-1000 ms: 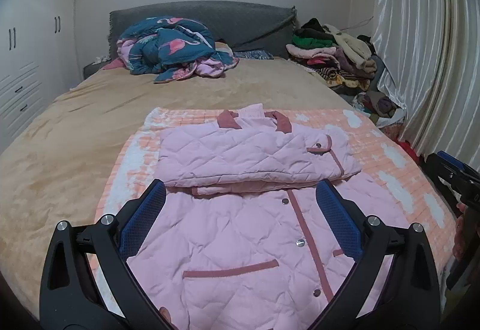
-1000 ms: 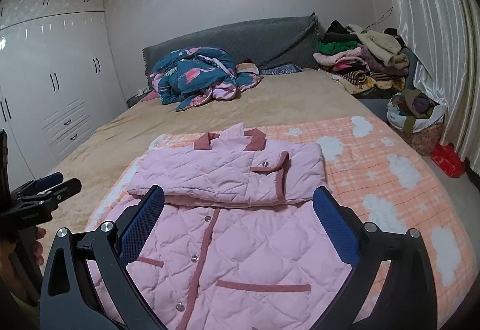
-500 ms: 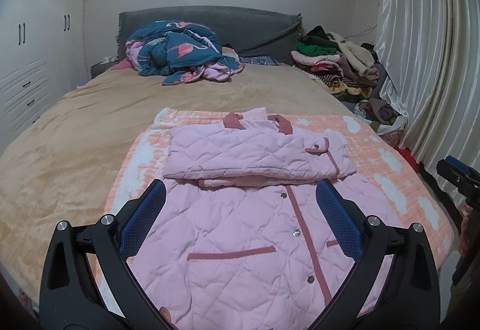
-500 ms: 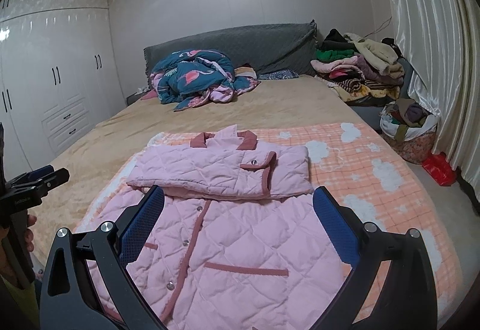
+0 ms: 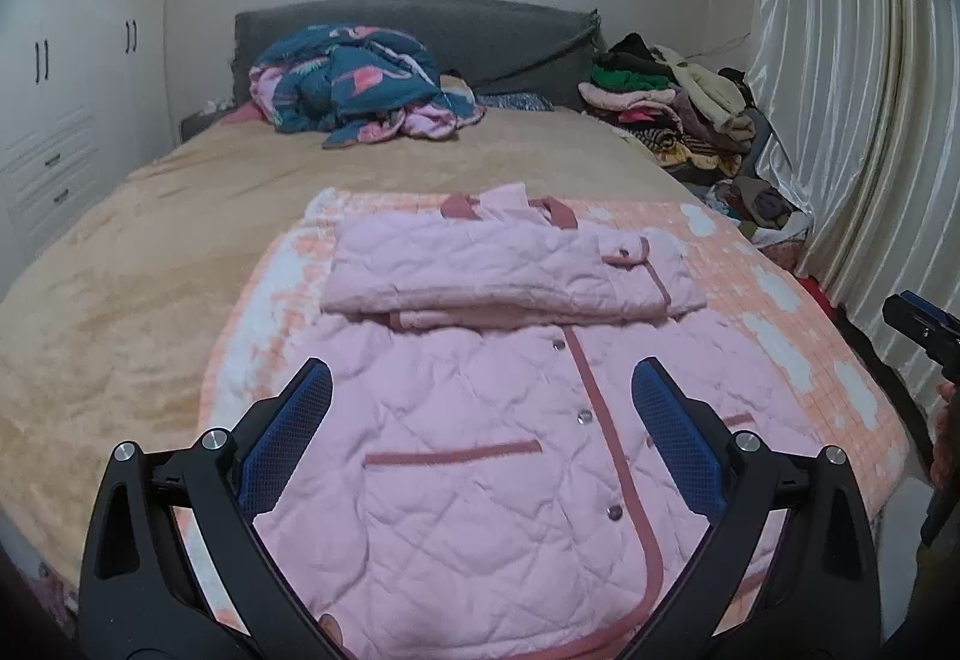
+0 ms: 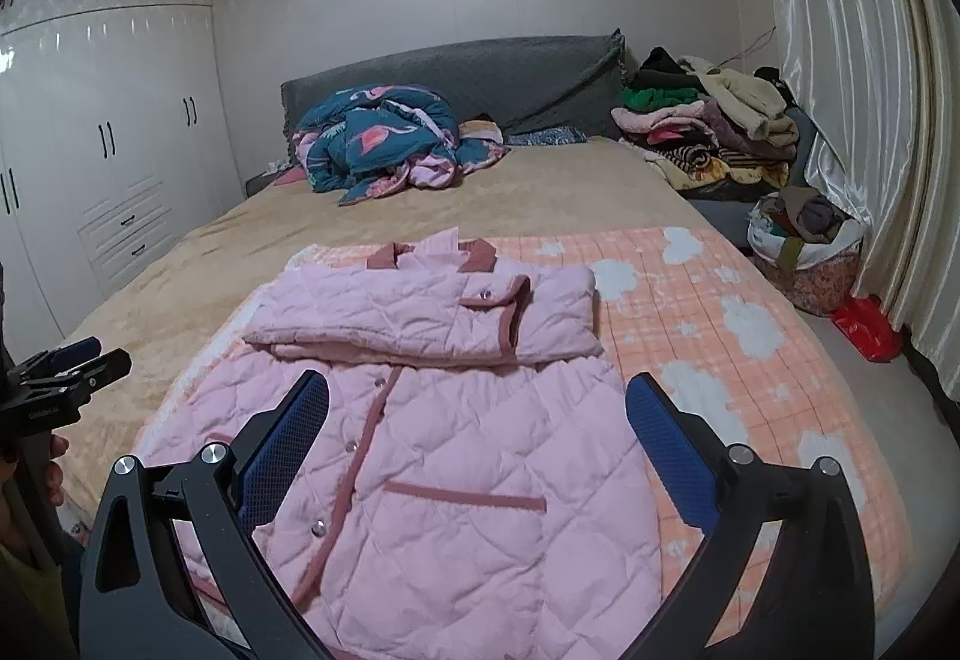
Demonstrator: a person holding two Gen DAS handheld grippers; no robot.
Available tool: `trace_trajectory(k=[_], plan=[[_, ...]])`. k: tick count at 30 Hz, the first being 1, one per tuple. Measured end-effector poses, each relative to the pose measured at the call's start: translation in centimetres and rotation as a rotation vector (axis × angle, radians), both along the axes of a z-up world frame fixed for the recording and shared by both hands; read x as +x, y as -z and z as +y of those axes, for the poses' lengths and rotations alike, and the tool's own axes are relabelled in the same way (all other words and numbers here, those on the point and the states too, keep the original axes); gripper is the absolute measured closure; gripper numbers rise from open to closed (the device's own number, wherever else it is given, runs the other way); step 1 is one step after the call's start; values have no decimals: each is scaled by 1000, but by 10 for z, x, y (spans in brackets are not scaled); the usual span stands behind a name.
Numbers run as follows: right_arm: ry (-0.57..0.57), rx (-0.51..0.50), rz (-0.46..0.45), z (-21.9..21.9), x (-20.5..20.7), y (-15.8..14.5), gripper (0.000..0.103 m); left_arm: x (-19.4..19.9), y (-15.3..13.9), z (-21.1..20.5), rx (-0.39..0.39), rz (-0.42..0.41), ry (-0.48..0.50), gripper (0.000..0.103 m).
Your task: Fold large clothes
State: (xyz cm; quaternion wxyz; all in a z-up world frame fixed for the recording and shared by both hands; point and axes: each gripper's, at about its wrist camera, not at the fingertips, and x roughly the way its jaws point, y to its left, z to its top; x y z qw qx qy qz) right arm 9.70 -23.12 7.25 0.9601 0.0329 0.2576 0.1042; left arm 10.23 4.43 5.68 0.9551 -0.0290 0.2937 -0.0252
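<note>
Jacket [image 5: 480, 456] lies face up on your orange blanket [image 6: 750, 324] on the bed [image 5: 150, 264], sleeves folded across its chest. Your left tool [image 5: 480, 420] and right tool [image 6: 477, 420] hover spread wide, holding nothing.

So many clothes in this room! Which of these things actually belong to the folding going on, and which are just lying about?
Part of the job:
- pink quilted jacket, sleeves folded across its top
- peach blanket beneath it
- left hand-held gripper, open
- right hand-held gripper, open

Just lying about:
- teal flamingo quilt
- clothes pile
- bag of clothes
- red bag
</note>
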Motion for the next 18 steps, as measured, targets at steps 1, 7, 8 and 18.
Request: trace_trajectory(k=[1, 7, 8, 18], plan=[[2, -3, 3, -1, 0, 1, 4, 0, 4, 0, -9, 10, 3, 9], [17, -9, 32, -11, -7, 15, 4, -3, 21, -3, -31, 55, 17, 9], [20, -12, 39, -13, -8, 18, 4, -4, 24, -3, -30, 63, 19, 9], [44, -28, 102, -23, -10, 45, 4, -8, 50, 5, -17, 117, 10, 9]])
